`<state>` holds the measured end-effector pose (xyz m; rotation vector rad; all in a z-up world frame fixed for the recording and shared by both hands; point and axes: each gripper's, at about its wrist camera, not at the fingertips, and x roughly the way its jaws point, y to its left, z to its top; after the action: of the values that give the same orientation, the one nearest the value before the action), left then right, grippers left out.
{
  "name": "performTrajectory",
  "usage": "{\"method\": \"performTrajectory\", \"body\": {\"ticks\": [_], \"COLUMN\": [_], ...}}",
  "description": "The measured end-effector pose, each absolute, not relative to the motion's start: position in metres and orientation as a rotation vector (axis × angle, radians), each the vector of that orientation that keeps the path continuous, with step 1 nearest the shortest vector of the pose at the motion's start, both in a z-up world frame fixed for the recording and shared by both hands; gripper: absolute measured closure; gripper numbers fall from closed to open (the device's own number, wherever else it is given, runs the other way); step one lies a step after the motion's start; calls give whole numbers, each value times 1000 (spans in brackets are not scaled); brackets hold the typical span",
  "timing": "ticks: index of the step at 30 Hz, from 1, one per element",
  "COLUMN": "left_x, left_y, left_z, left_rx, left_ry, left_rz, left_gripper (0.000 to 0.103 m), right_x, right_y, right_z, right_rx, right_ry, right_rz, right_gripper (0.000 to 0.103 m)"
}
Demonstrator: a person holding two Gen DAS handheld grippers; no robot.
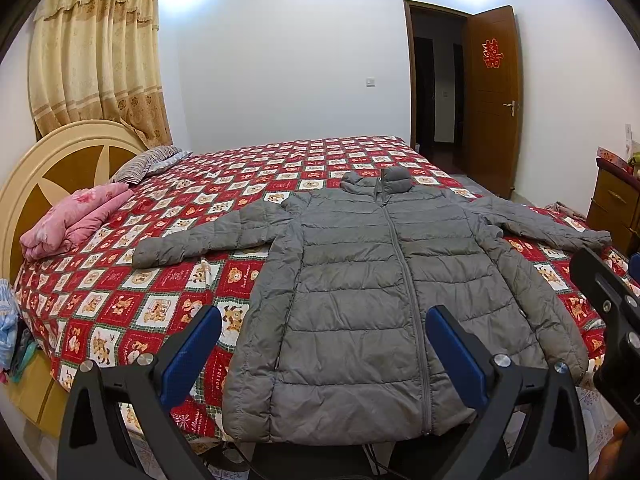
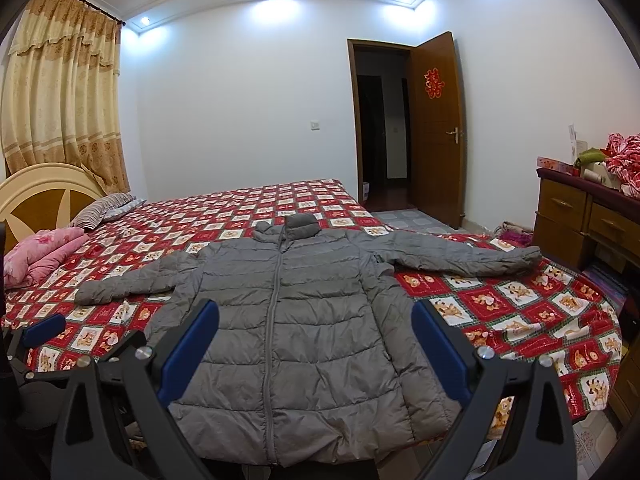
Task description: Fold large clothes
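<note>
A: Entry. One grey puffer jacket point(image 1: 360, 292) lies face up on the bed point(image 1: 120, 304), zipped, hem at the near edge, collar toward the far edge, both sleeves spread sideways. No fold visible yet; judged as the start, approach step.

B: Grippers?

A: Two. Left gripper point(image 1: 324, 352) hovers over the hem, fingers spread wide, nothing between them. Right gripper point(image 2: 316, 344) likewise, fingers released, above the lower body of the jacket. Neither touches cloth, as far as the views show.

B: Next move?

A: Judgement only: each sleeve needs bringing in across the chest. The left sleeve point(image 1: 208, 236) points toward the headboard point(image 1: 24, 176) end, the right sleeve point(image 2: 464, 256) toward the foot end. A grasp near a cuff would be needed; padding is slippery and may spring back.

B: Other counts?

A: One pink quilt point(image 1: 72, 220), folded, near the headboard. One striped pillow point(image 1: 144, 164) behind it. One door point(image 2: 436, 128), open. Two sleeves, one zip.
</note>
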<state>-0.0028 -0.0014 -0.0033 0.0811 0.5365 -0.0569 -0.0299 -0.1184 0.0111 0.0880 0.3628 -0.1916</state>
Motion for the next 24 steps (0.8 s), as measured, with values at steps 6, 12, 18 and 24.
{"method": "performTrajectory", "body": {"ticks": [6,12,18,24], "left_x": [-4,-4,-4,-4], "left_y": [-2,-1,-1,-2], "left_z": [-3,-3,-3,-4], "left_rx": [81,83,81,81], "left_ry": [537,536,536,539], "left_rz": [-56,-58,-58,-58], "left_gripper": [1,1,1,1], "right_x": [-31,-31,-31,-32], "right_y": [-117,-117,-117,-116], "right_z": [12,12,12,13], "right_rx": [89,90,89,91], "right_ry": [363,363,362,364], "right_rz": [-191,-190,-191,-188], "right_gripper": [4,4,4,4]}}
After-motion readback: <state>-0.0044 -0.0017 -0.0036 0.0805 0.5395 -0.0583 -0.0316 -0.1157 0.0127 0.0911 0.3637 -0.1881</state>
